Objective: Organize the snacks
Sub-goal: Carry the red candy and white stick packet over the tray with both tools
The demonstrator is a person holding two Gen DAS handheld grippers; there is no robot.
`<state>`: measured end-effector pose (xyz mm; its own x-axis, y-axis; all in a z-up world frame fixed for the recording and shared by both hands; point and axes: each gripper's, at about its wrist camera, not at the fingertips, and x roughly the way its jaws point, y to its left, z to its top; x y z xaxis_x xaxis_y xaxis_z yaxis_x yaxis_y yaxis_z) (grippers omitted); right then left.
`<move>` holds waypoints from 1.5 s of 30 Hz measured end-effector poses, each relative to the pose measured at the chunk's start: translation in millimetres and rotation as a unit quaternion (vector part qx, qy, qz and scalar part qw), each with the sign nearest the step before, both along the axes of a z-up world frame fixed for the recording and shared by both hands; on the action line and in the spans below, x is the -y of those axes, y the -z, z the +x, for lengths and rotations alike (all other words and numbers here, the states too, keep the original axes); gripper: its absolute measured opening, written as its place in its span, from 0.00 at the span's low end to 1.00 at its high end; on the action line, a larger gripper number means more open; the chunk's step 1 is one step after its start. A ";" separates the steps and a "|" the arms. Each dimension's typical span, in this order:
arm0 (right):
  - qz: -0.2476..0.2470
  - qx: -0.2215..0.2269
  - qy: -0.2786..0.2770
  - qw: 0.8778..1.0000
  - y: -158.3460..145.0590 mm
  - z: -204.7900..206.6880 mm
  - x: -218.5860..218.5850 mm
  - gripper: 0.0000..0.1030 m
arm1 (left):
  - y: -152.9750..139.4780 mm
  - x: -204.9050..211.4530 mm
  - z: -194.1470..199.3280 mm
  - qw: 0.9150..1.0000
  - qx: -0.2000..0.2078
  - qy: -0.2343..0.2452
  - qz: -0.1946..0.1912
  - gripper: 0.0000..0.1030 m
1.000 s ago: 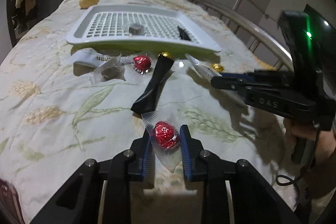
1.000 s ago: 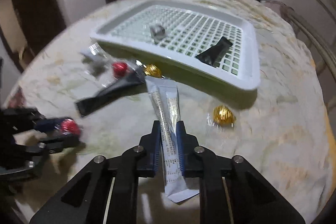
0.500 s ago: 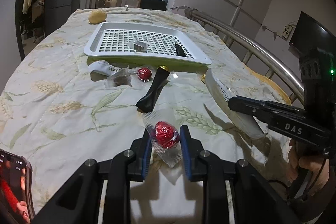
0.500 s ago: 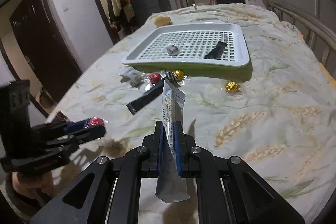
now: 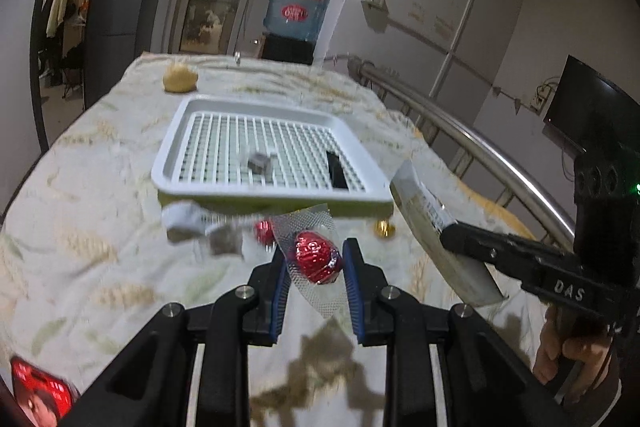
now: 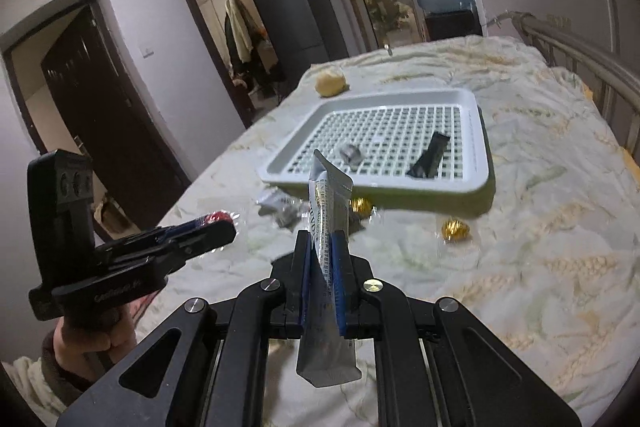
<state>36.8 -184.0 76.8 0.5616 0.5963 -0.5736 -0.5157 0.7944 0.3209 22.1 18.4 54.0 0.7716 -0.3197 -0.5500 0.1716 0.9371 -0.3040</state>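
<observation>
Both snacks look v. light: the red foil candy (image 5: 318,258) is a small rounded lump in crinkly clear wrap, prob. slippery and crushable, so best pinched across the foil ball itself, while the silver stick sachet (image 6: 329,247) is thin, floppy and best gripped mid-length w/ flat pads. Left gripper (image 5: 316,267) is only partly closed, pinching the candy between its blue pads, lifted off the bed cover, w/ the white slotted tray (image 5: 172,163) ahead and beyond it. Right gripper (image 6: 323,269) is pressed together on the sachet, which stands upright between the pads; tray (image 6: 478,187) sits ahead, slightly right.
</observation>
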 end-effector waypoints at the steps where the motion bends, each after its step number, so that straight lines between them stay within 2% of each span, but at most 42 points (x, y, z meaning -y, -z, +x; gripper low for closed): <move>1: 0.003 0.004 -0.001 1.000 -2.7 0.8 0.1 0.09 | -2.9 -0.1 3.1 1.000 0.004 -0.001 0.000 0.27; 16: 0.028 0.037 0.019 0.999 -32.0 40.6 -3.3 0.09 | -35.3 1.7 56.4 0.999 0.042 -0.017 -0.019 0.27; 23: 0.029 0.056 0.035 0.997 -45.0 65.3 -3.8 0.09 | -43.1 -2.9 91.6 0.998 0.049 -0.034 -0.036 0.27; 26: 0.035 0.061 0.042 0.997 -47.3 79.4 -3.1 0.09 | -43.5 -0.7 104.4 0.997 0.054 -0.040 -0.029 0.27; 32: 0.045 0.057 0.051 0.996 -38.6 105.0 -4.9 0.09 | -35.9 -0.7 136.5 0.997 0.040 -0.053 -0.050 0.27; 35: 0.052 0.052 0.054 0.996 -32.3 119.3 -6.6 0.09 | -30.4 3.2 149.0 0.997 0.039 -0.064 -0.035 0.27; 39: 0.052 0.045 0.061 0.996 -22.6 136.7 -9.9 0.09 | -19.3 3.2 163.8 0.996 0.028 -0.072 -0.037 0.27; 45: 0.039 0.031 0.071 0.996 -4.2 162.4 -14.4 0.09 | -2.5 -4.8 181.9 0.995 0.017 -0.094 -0.020 0.27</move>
